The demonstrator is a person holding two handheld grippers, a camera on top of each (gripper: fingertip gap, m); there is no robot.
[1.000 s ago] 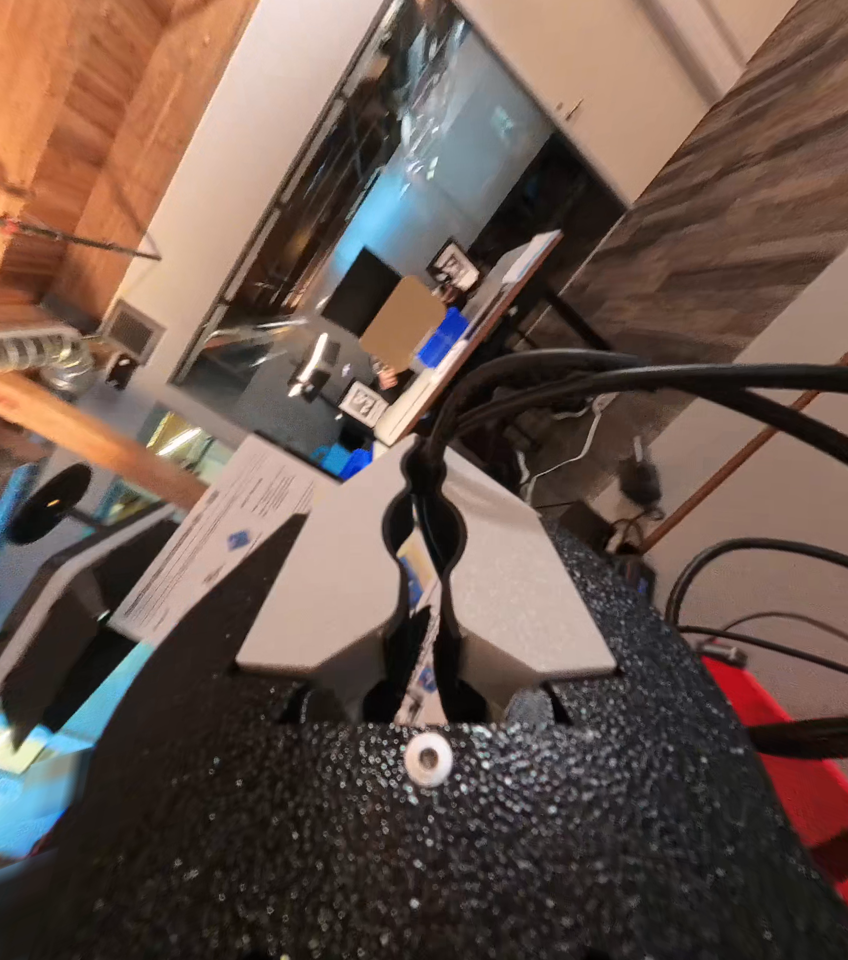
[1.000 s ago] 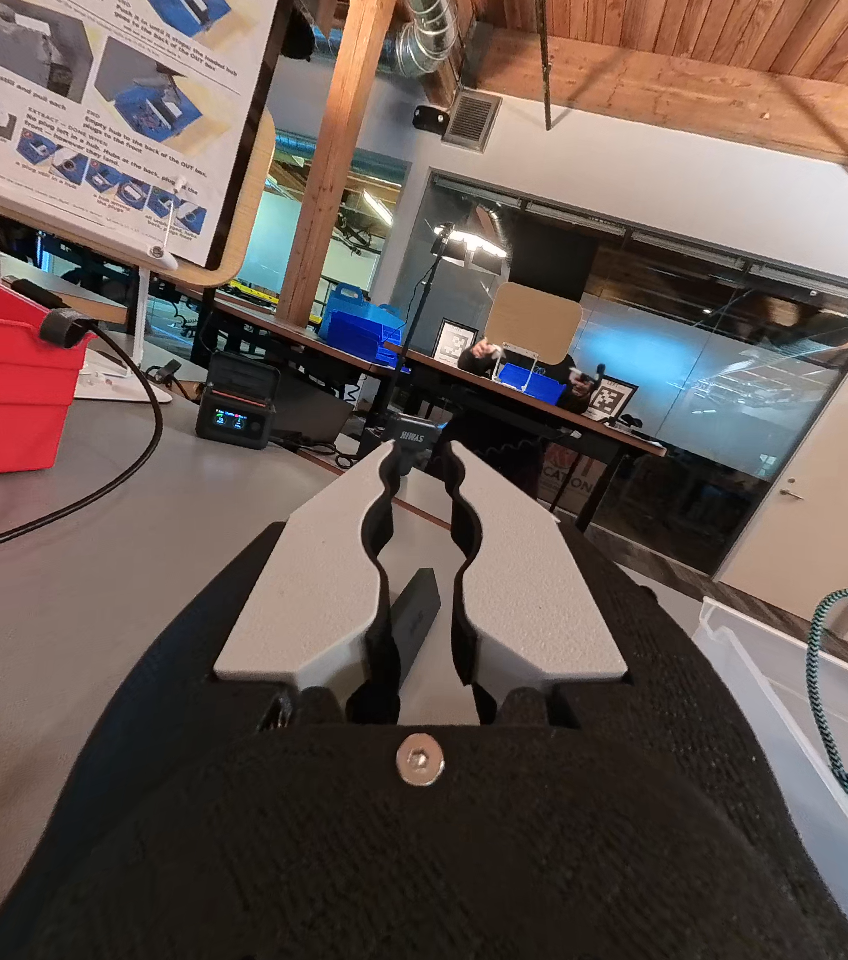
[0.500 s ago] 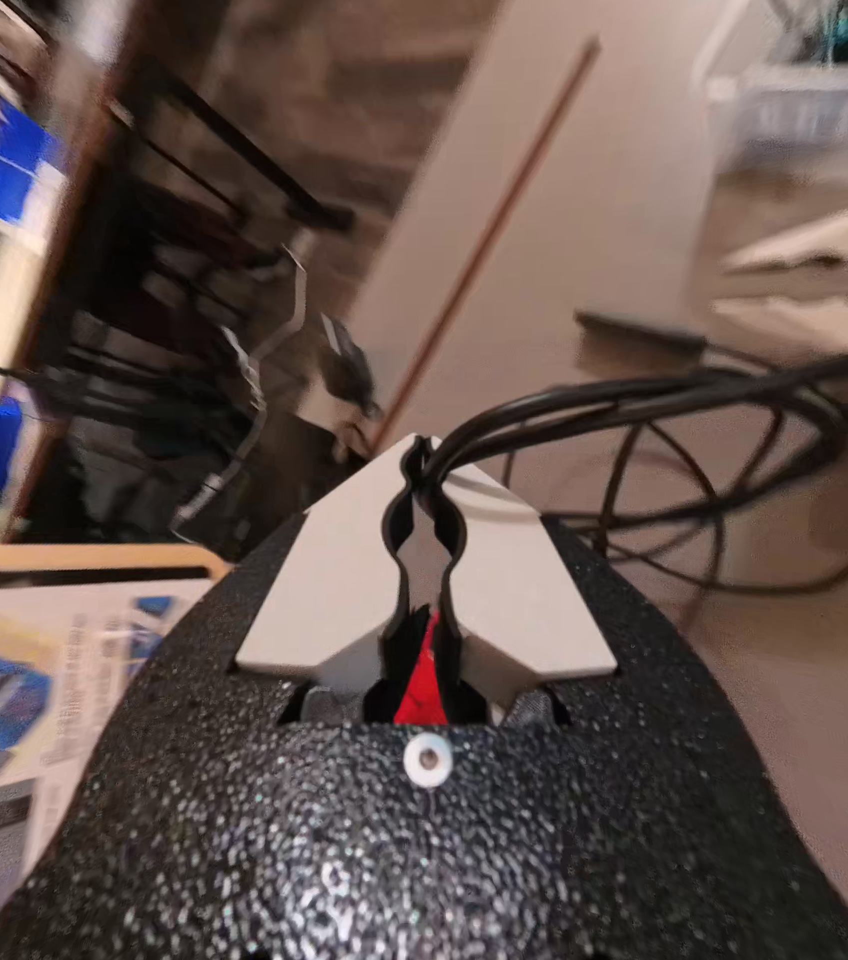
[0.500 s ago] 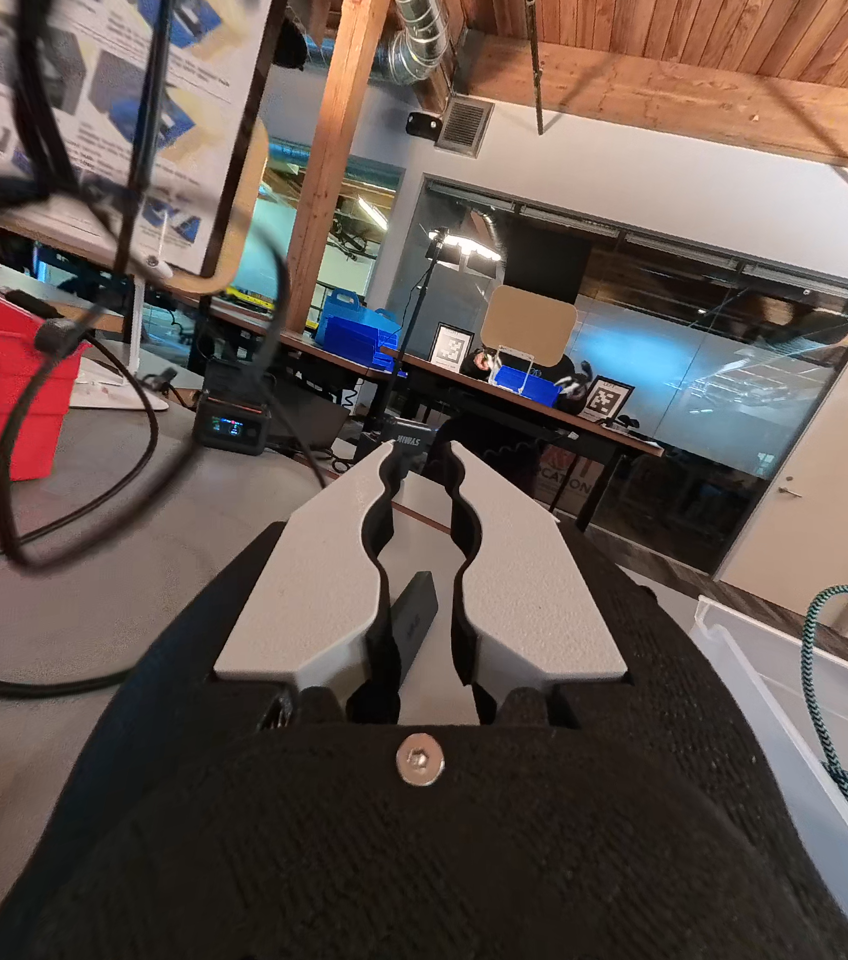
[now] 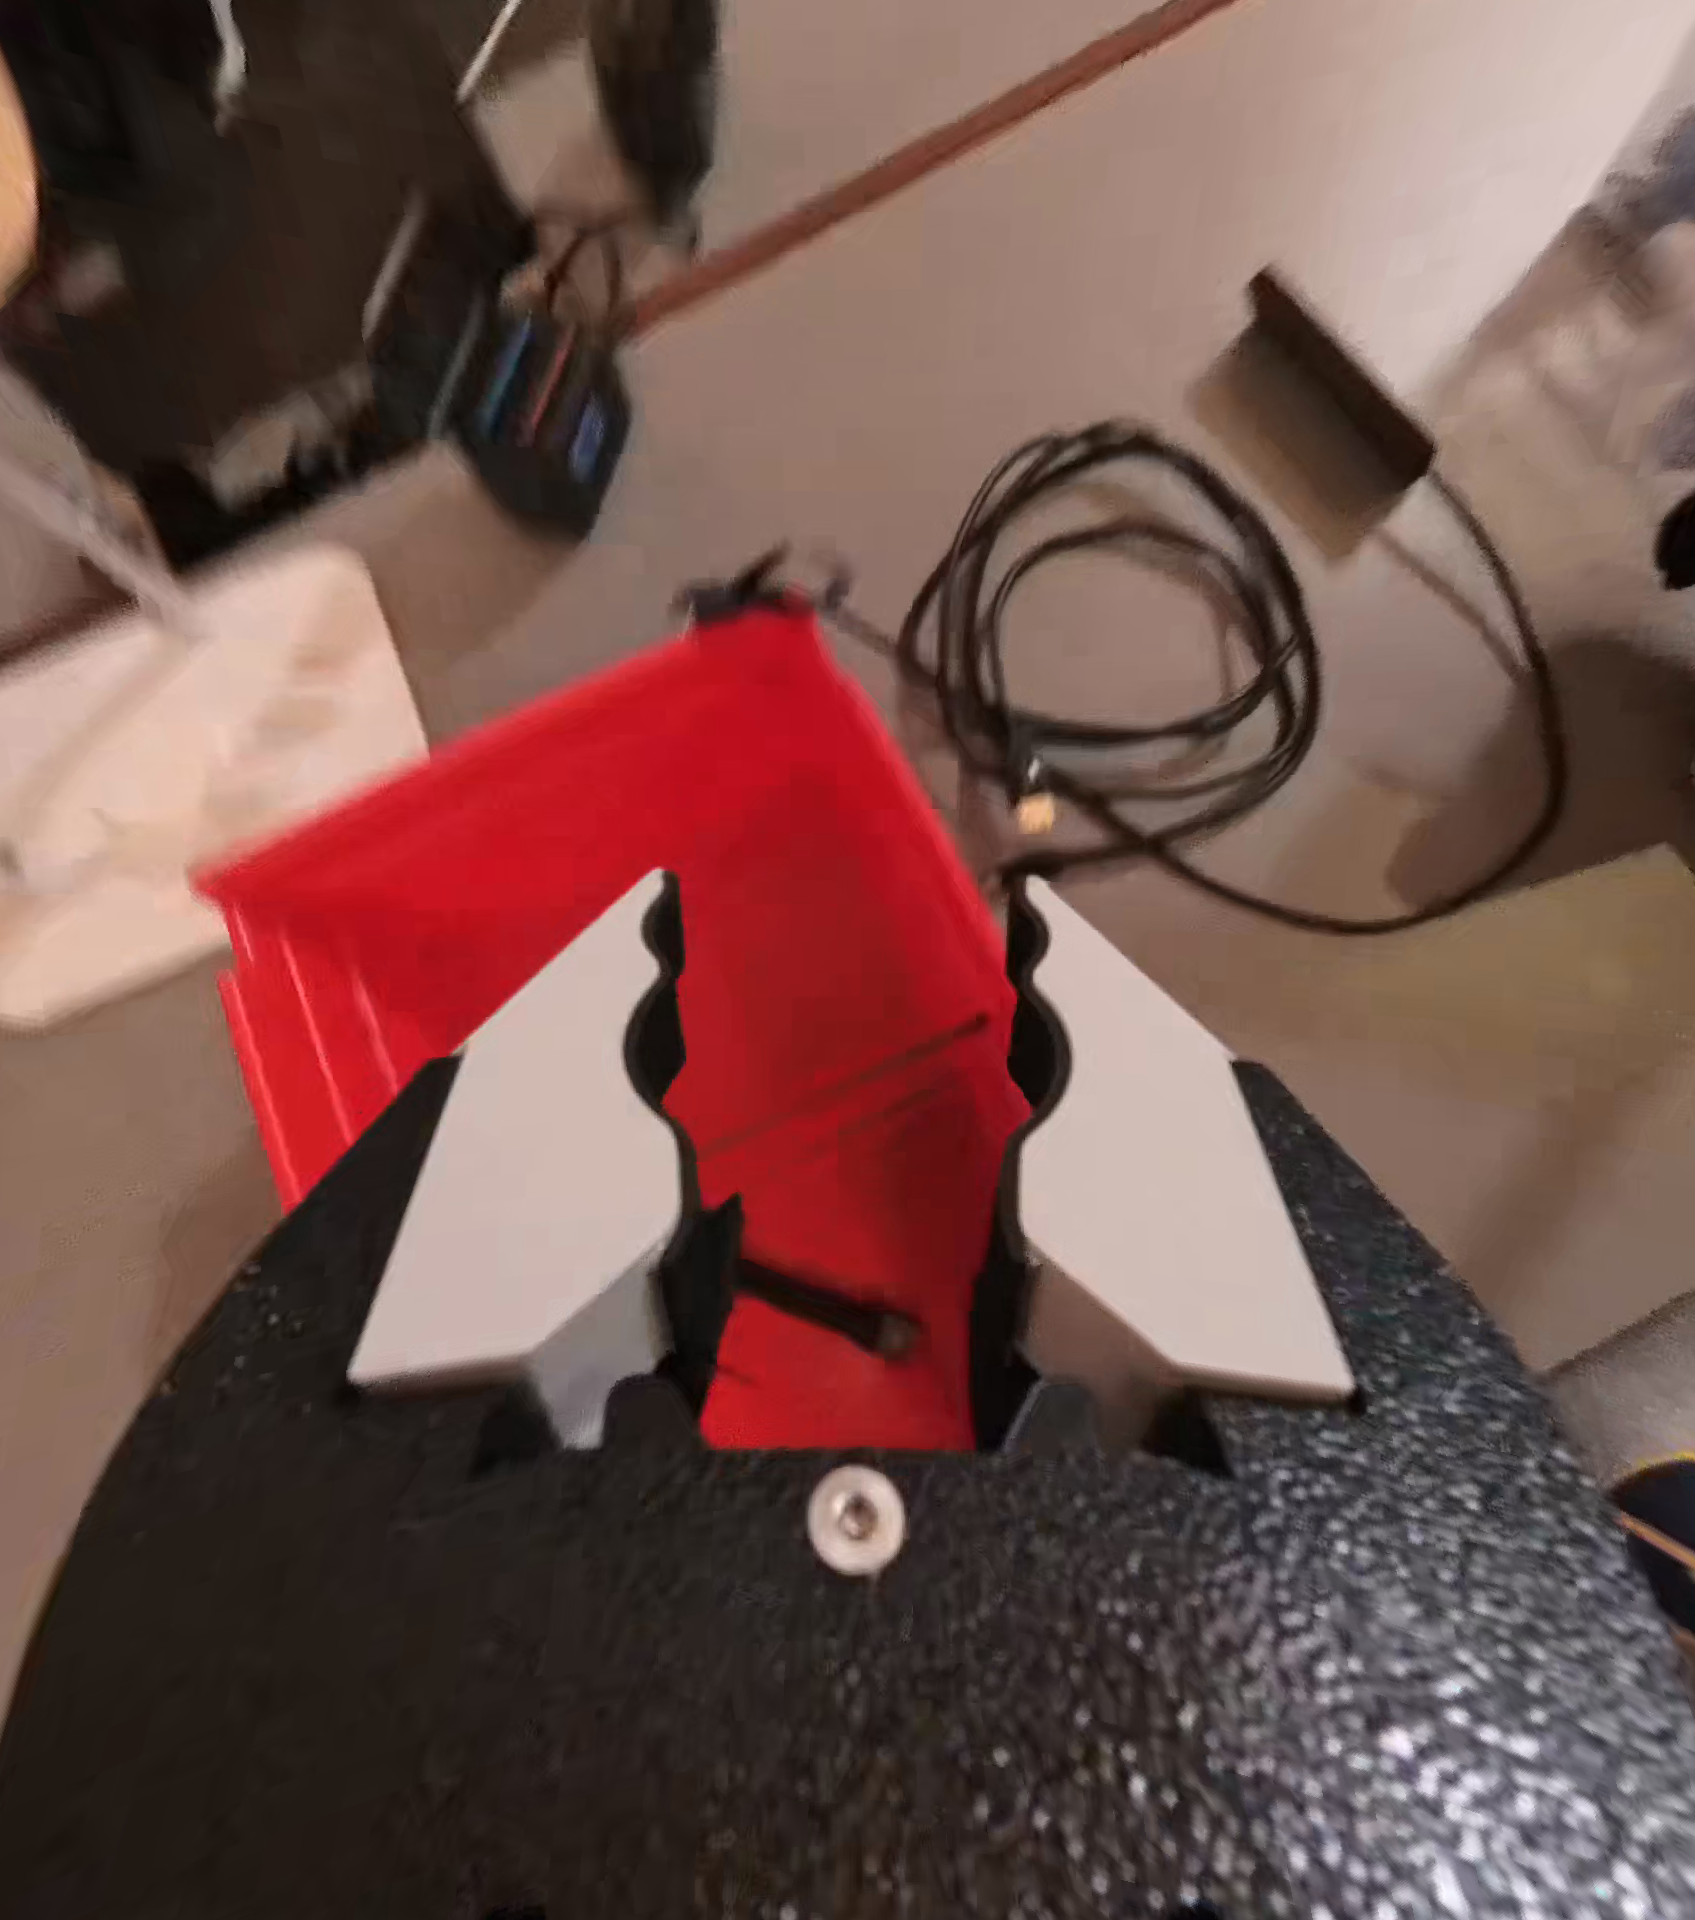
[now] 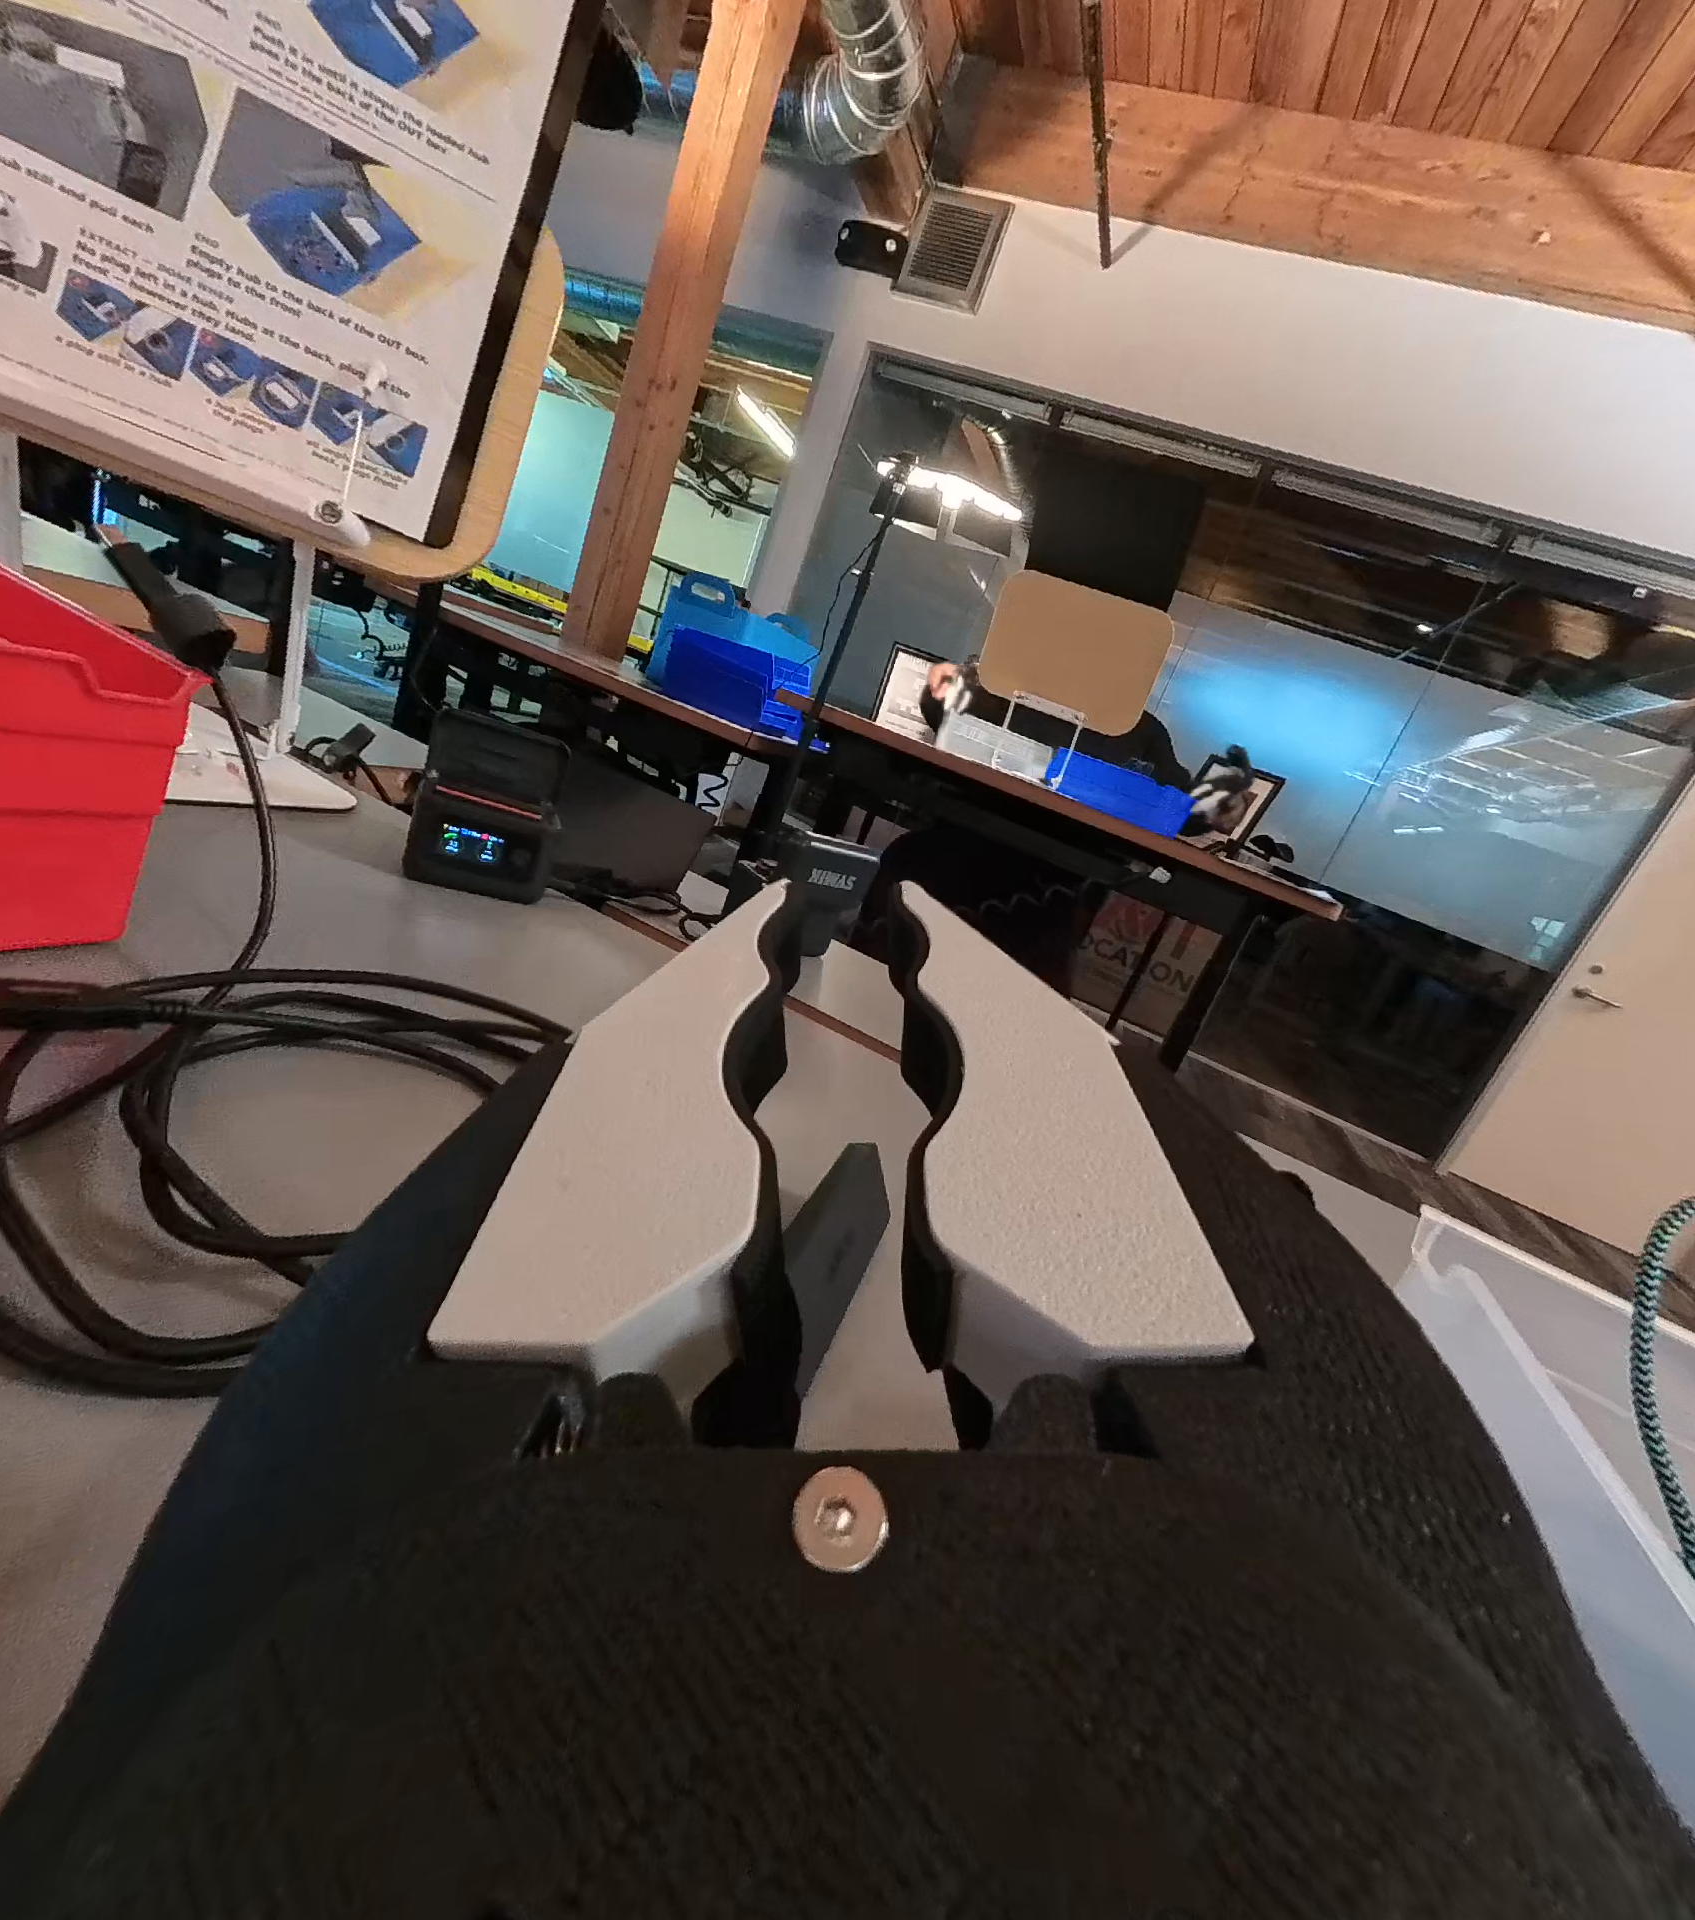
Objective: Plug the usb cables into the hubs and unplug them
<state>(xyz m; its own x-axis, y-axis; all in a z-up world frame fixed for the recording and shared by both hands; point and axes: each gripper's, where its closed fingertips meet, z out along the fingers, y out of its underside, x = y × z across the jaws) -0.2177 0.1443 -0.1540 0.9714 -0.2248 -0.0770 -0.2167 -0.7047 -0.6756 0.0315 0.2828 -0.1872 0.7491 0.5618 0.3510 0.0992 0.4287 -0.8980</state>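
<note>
Cable (image 6: 199, 1122) coiled loose on table (image 6: 43, 1507) beside red bin (image 5: 635, 831), light and floppy, best taken at its stiff plug (image 6: 1, 1000); left gripper (image 5: 843, 904) spread empty over bin, right gripper (image 6: 843, 894) pinching a slim dark hub (image 6: 838, 1247).

Left wrist view, motion-blurred throughout:
- Dark box (image 5: 552, 426) at 11 o'clock: coloured marks on its face, kind unreadable.
- Grey slab (image 5: 1310, 405) at 1 o'clock: smeared; possibly a hub, cannot tell.
- Red bin (image 5: 614, 831): near end hidden behind gripper body.
- Small black plug (image 5: 822, 1314) in bin: cord end hidden by left finger.

Right wrist view:
- Red bin (image 6: 12, 790) at 9 o'clock: cut by left edge.
- Black cable coil (image 6: 199, 1143): cut by left edge, partly behind gripper.
- Dark bar (image 6: 832, 1257) between fingers: lower end hidden.
- Clear tub (image 6: 1549, 1455) at 4 o'clock: cut by right edge.
</note>
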